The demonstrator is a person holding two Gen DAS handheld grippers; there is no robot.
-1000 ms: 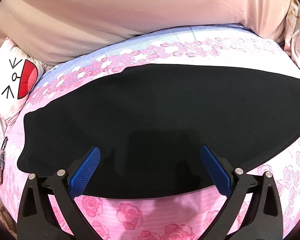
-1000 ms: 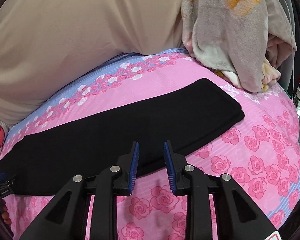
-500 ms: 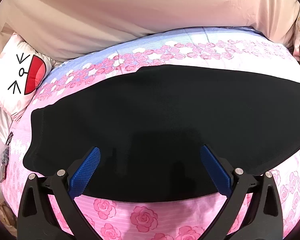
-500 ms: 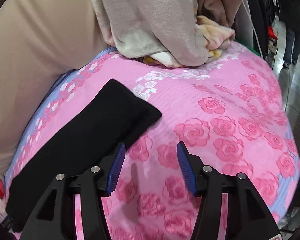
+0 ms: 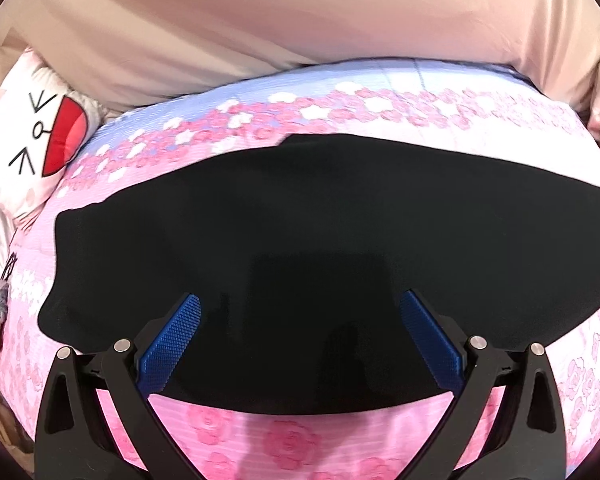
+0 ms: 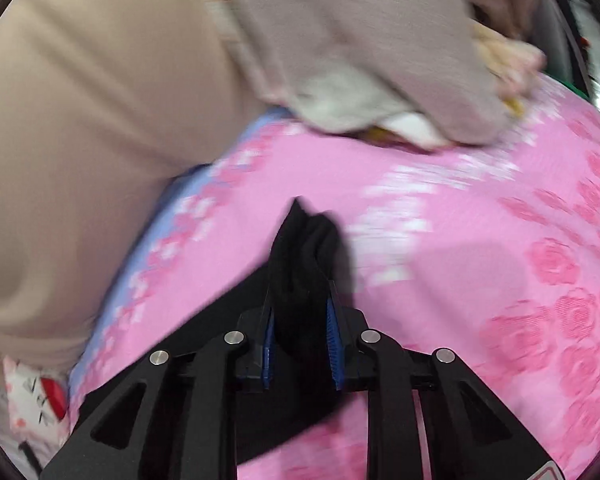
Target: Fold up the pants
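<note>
Black pants (image 5: pixel 300 232) lie folded lengthwise as a long band across the pink rose-print bedspread (image 5: pixel 284 440). My left gripper (image 5: pixel 300 320) is open wide and hovers just above the pants' near edge, holding nothing. In the right wrist view my right gripper (image 6: pixel 300 300) is shut on the end of the black pants (image 6: pixel 304 248). That end is bunched between the blue pads and lifted off the bed, with the rest trailing down to the left.
A beige padded headboard (image 5: pixel 260 24) runs along the far side. A white cartoon-face pillow (image 5: pixel 32 136) sits at the left. A heap of grey and cream blankets (image 6: pixel 360 52) lies on the bed's far right. The bedspread (image 6: pixel 500 240) continues right of the pants.
My right gripper went from open beside the pants' end to shut on it, and has lifted it. The left view has shifted slightly; the left gripper stays open.
</note>
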